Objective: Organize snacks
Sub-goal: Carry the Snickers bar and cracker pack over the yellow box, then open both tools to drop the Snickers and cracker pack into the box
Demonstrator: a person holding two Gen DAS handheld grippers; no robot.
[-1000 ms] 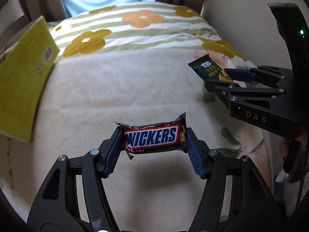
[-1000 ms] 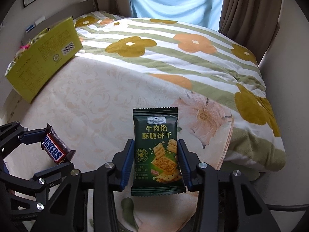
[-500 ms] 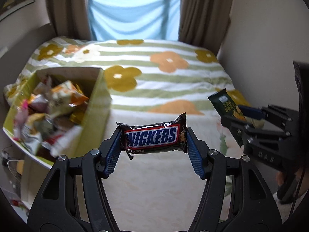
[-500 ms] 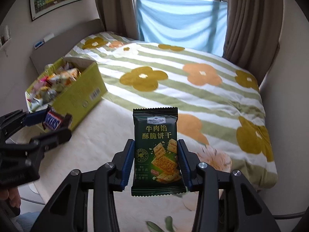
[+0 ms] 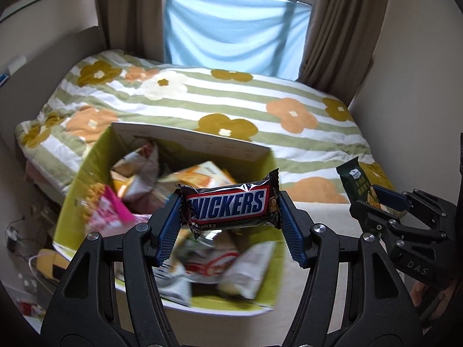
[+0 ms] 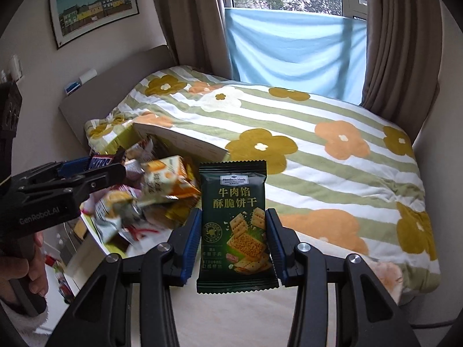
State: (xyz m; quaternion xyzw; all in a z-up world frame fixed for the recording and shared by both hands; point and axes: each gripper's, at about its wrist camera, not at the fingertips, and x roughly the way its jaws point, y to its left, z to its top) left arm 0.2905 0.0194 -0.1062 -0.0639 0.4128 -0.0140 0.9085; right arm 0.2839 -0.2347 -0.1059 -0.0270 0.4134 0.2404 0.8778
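Both grippers are loaded. On the left gripper [image 5: 230,212], the blue-padded fingers [image 5: 167,225] pinch a brown Snickers chocolate bar in a shiny wrapper [image 5: 230,206] by its two crimped ends, so the bar lies crosswise between them with the logo facing the camera. From this view the bar hangs above the open yellow-green cardboard box [image 5: 86,173], which sits on the near left part of the bed and is filled with a loose heap of assorted snack packets [image 5: 202,248]; the packets are blurred, but a pink one at the left, an orange one in the middle and several white ones at the near side can be made out.

At the right, the right gripper [image 6: 233,238] clamps a dark green cracker packet with Chinese lettering [image 6: 234,219] upright between its blue pads [image 6: 189,240], gripping it at the lower half of its long sides. In the right wrist view that packet stands just right of the box [image 6: 179,138], over the pale bed surface and not over the box opening. A flower-patterned green-striped quilt [image 6: 318,150] covers the far part of the bed, with brown curtains [image 6: 188,14] and a light blue cloth across the window [image 6: 289,43] beyond it. A framed picture of coloured houses [image 6: 92,8] hangs on the left wall.
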